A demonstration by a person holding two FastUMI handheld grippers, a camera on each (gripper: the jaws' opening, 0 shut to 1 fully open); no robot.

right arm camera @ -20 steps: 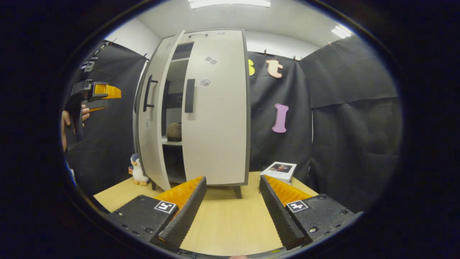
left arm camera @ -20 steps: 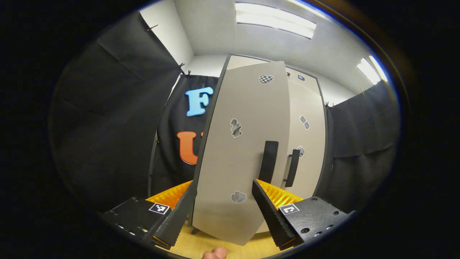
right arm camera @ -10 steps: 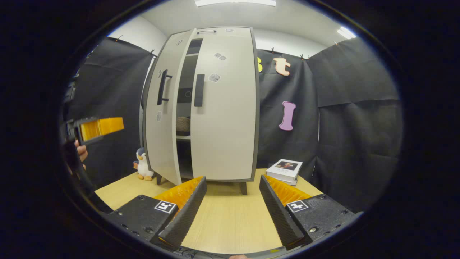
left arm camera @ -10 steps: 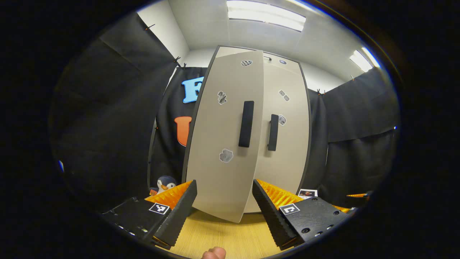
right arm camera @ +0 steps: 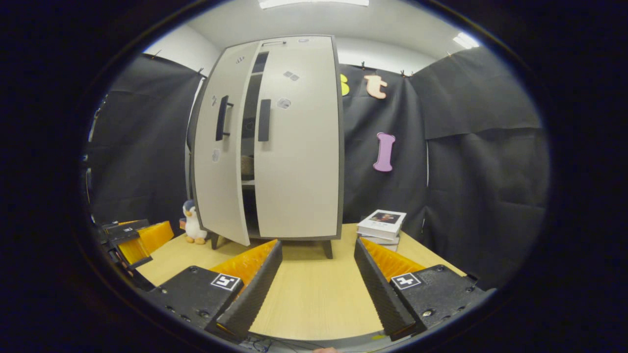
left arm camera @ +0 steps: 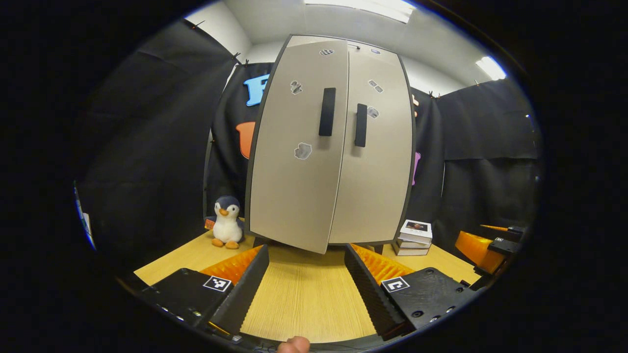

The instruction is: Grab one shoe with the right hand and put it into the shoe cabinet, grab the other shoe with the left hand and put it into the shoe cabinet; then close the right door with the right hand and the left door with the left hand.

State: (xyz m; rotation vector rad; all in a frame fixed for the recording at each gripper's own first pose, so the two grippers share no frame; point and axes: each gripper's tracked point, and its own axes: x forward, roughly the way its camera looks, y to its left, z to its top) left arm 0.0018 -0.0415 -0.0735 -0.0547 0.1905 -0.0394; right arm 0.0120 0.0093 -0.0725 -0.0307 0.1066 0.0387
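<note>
Shoe cabinet (left arm camera: pixel 333 147) stands upright on the wooden table (left arm camera: pixel 304 299), ahead of and above both grippers. In the left gripper view, a penguin plush (left arm camera: pixel 227 223) sits at the cabinet's left foot; the left door (left arm camera: pixel 294 162) is ajar, its free edge swung out toward the camera, and the right door (left arm camera: pixel 378 162) lies flush. A stack of books (left arm camera: pixel 414 238) rests just right of the cabinet. In the right gripper view, the gap between the doors shows a shelf with a brownish shoe (right arm camera: pixel 247 166) on it.

Left gripper (left arm camera: pixel 306 289) hangs low over the table in front of the cabinet, fingers spread wide, nothing between them, well apart from the left door. Right gripper (right arm camera: pixel 318 284) likewise sits low before the cabinet, fingers parted and empty, clear of the doors.
</note>
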